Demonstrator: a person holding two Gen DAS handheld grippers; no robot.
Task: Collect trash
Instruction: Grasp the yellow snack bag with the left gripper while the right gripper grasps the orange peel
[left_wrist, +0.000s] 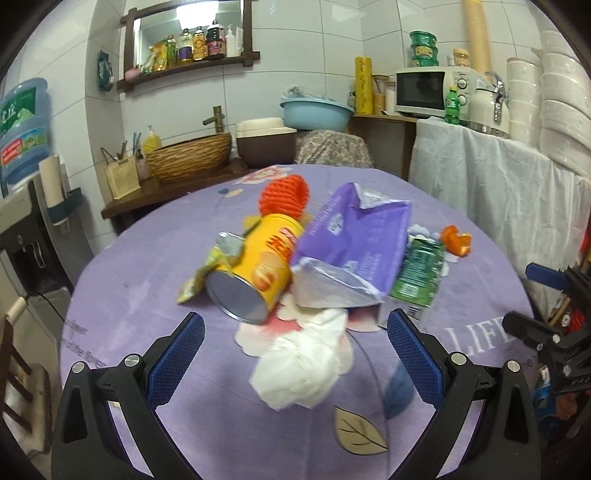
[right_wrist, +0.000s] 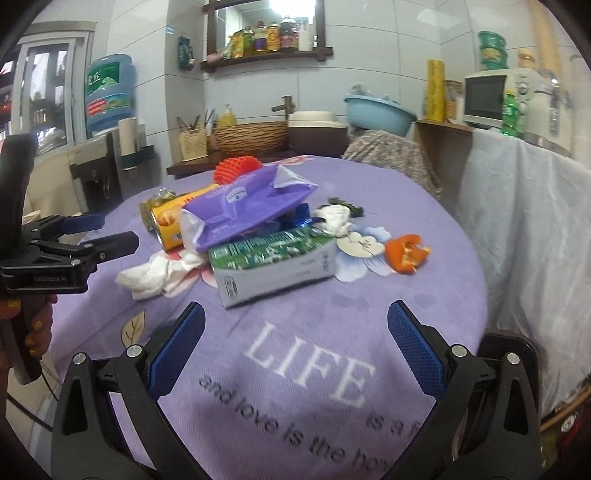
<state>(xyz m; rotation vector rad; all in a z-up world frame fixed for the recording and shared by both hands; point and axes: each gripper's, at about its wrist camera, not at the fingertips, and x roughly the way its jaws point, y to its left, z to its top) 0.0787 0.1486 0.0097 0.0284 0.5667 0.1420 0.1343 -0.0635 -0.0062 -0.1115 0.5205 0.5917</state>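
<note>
A pile of trash lies mid-table on the purple cloth (left_wrist: 155, 280). It holds a yellow chip can (left_wrist: 258, 269) on its side, a purple foil bag (left_wrist: 351, 236), a green carton (left_wrist: 419, 273), an orange foam net (left_wrist: 284, 195), orange peel (left_wrist: 458, 240) and a crumpled white tissue (left_wrist: 303, 365). My left gripper (left_wrist: 295, 347) is open, with the tissue lying between and just beyond its fingers. My right gripper (right_wrist: 295, 339) is open over bare cloth, short of the green carton (right_wrist: 273, 258). The left gripper (right_wrist: 99, 236) also shows at the left edge of the right wrist view, near the tissue (right_wrist: 155, 273).
A cloth-draped side table (left_wrist: 498, 184) with a microwave (left_wrist: 424, 92) and kettle stands to the right. Behind the table are a wicker basin (left_wrist: 192, 155), a brown bin (left_wrist: 266, 144) and a blue bowl (left_wrist: 317, 114). A water dispenser (left_wrist: 26, 206) stands left.
</note>
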